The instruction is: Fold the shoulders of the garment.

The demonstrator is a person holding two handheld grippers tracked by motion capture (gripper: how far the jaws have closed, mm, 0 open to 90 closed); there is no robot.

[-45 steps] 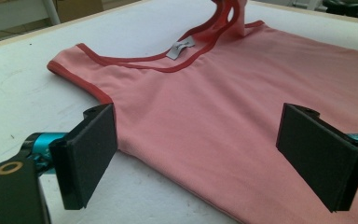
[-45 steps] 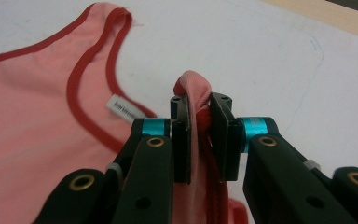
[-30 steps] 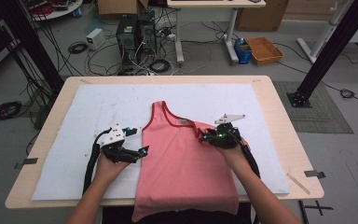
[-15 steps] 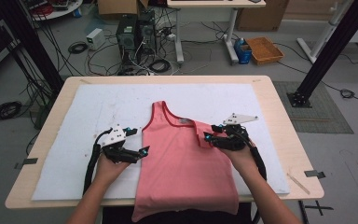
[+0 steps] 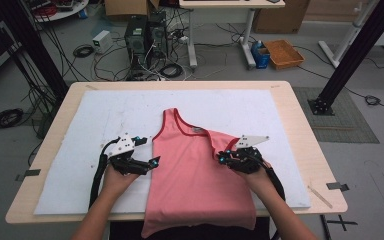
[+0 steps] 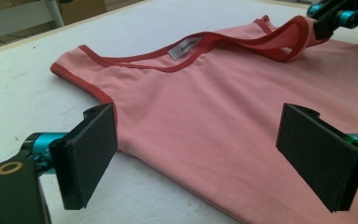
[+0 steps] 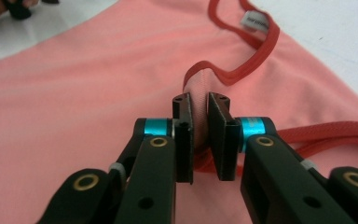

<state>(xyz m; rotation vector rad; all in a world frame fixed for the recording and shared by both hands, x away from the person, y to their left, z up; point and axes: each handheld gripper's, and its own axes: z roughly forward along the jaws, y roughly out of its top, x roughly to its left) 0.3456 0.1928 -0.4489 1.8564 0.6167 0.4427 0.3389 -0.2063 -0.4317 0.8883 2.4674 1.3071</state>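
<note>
Lying flat on the white mat point(image 5: 100, 120) at the middle of the surface point(image 5: 300, 130), a coral-pink tank top point(image 5: 195, 185) has its neckline toward the far side and its hem hanging over the near edge. Darker red binding trims the neck and armholes, and a small white label point(image 6: 185, 48) sits inside the back of the neck. The top's left strap point(image 5: 171, 116) lies flat; its right strap point(image 7: 200, 100) is lifted and folded inward over the chest.

The right tongs point(image 5: 223, 158) are clenched on that right strap, with pink fabric and red binding pinched between the two black pads point(image 7: 184, 135), as seen in the right gripper view. The left tongs point(image 5: 152, 162) are released, jaws spread wide, at the top's left side edge below the armhole; one pad point(image 6: 91, 154) is over the mat and the other over the fabric. Whether either pad touches the cloth cannot be told.
</note>
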